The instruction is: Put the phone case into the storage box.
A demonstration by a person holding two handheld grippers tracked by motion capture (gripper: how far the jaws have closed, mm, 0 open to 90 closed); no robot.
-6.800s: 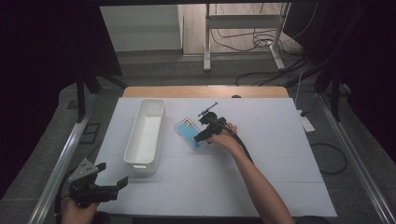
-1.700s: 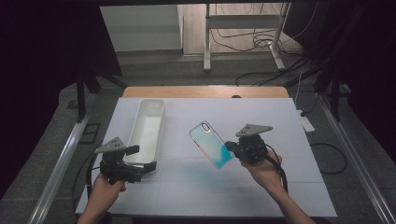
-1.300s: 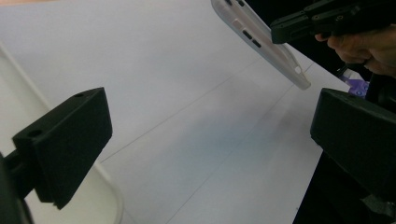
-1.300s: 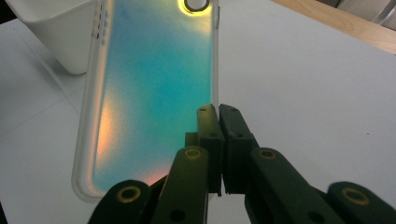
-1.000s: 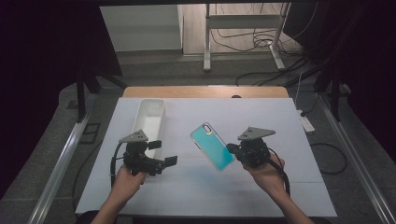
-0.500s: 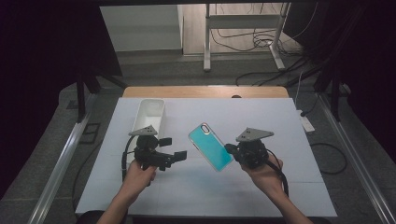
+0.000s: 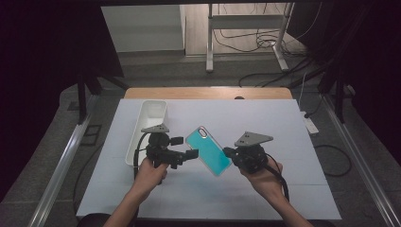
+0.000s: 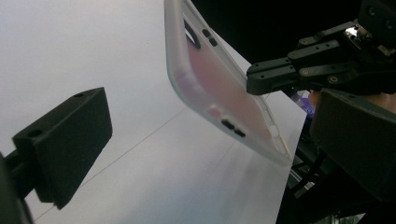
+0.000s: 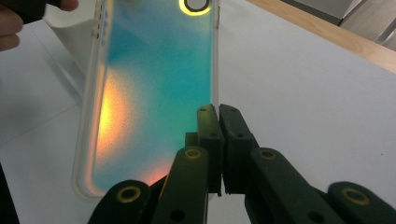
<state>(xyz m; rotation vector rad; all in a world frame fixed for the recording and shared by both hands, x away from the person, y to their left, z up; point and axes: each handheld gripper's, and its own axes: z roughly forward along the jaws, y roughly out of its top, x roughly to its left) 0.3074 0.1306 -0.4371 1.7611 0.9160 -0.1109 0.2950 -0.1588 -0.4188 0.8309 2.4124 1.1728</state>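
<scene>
The teal translucent phone case [image 7: 207, 150] is hanging above the table, pinched along one edge by the right gripper [image 7: 230, 153]; the left gripper [image 7: 188, 156] is gaping wide beside it.

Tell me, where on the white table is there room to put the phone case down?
Free: the white table right of the phone case, out to its right edge, and the front strip near the person. Crowded: the left, where the white bin sits beside the left gripper.
</scene>
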